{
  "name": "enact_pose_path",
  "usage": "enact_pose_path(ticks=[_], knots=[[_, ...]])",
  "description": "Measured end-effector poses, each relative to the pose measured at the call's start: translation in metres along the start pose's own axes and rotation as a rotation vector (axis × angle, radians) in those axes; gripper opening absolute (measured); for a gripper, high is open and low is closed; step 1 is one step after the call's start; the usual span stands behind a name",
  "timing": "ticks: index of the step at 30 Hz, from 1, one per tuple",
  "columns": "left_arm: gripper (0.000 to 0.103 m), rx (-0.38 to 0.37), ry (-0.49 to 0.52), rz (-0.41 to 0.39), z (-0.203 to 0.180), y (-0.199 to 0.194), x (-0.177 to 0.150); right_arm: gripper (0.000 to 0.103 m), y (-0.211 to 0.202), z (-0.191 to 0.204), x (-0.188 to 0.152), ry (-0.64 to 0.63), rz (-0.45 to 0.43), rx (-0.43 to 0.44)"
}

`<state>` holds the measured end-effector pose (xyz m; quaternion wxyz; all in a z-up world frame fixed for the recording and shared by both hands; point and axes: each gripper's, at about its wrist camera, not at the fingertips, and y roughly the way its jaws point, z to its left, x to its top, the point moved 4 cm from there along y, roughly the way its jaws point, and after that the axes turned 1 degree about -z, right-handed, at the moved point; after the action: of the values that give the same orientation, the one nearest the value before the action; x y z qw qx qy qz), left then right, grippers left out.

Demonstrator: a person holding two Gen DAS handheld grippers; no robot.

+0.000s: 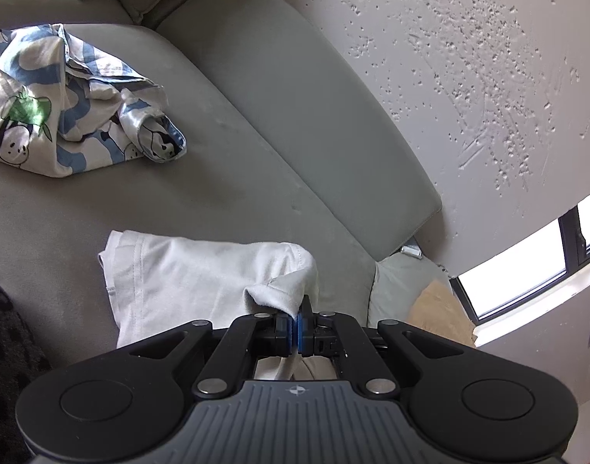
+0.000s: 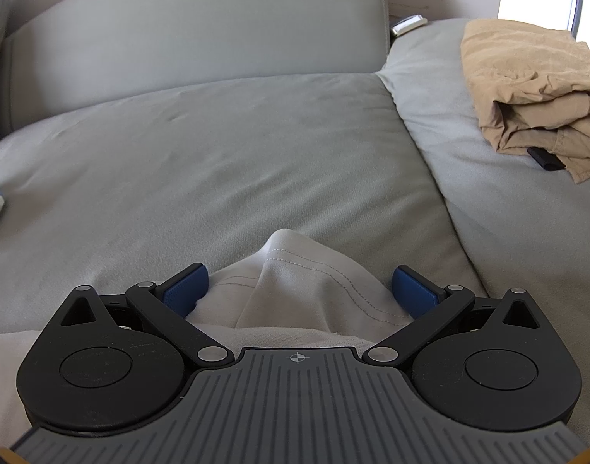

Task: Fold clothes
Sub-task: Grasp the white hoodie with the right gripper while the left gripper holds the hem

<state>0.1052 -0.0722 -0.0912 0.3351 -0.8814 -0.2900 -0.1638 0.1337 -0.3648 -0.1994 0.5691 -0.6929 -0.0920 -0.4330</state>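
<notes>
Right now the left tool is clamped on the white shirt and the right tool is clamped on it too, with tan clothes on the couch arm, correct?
Not quite. In the right wrist view the right tool is open, its pads either side of a raised fold of the white shirt. The left tool is clamped on the shirt, and the tan clothes lie on the couch arm.
</notes>
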Motion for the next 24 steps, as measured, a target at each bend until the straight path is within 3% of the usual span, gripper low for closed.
enact_pose_path(ticks=[6,9,11,14,17,19,20,24], knots=[[0.0,-0.007,-0.005,-0.061,0.006,-0.029,0.017,0.103,-0.031,-0.031,0.011,0.097,-0.008,0.16],[0.0,-0.014,-0.041,-0.085,0.013,-0.046,0.025,0.103,-0.08,-0.054,0.028,0.18,-0.112,0.222],[0.0,-0.023,-0.062,-0.103,0.015,-0.057,0.03,0.103,-0.118,-0.064,0.038,0.22,-0.174,0.327],[0.0,-0.045,-0.073,-0.138,0.014,-0.075,0.036,0.103,-0.173,-0.07,0.041,0.166,-0.284,0.468],[0.0,-0.08,-0.077,-0.168,0.006,-0.096,0.044,0.103,-0.215,-0.071,0.026,0.142,-0.418,0.518],[0.0,-0.104,-0.084,-0.186,0.002,-0.11,0.048,0.103,-0.225,-0.078,0.012,0.254,-0.438,0.534],[0.0,-0.112,-0.089,-0.196,0.001,-0.116,0.049,0.103,-0.222,-0.081,0.008,0.312,-0.381,0.551],[0.0,-0.138,-0.099,-0.221,-0.002,-0.136,0.053,0.103,-0.182,-0.083,-0.018,0.612,0.005,0.833]])
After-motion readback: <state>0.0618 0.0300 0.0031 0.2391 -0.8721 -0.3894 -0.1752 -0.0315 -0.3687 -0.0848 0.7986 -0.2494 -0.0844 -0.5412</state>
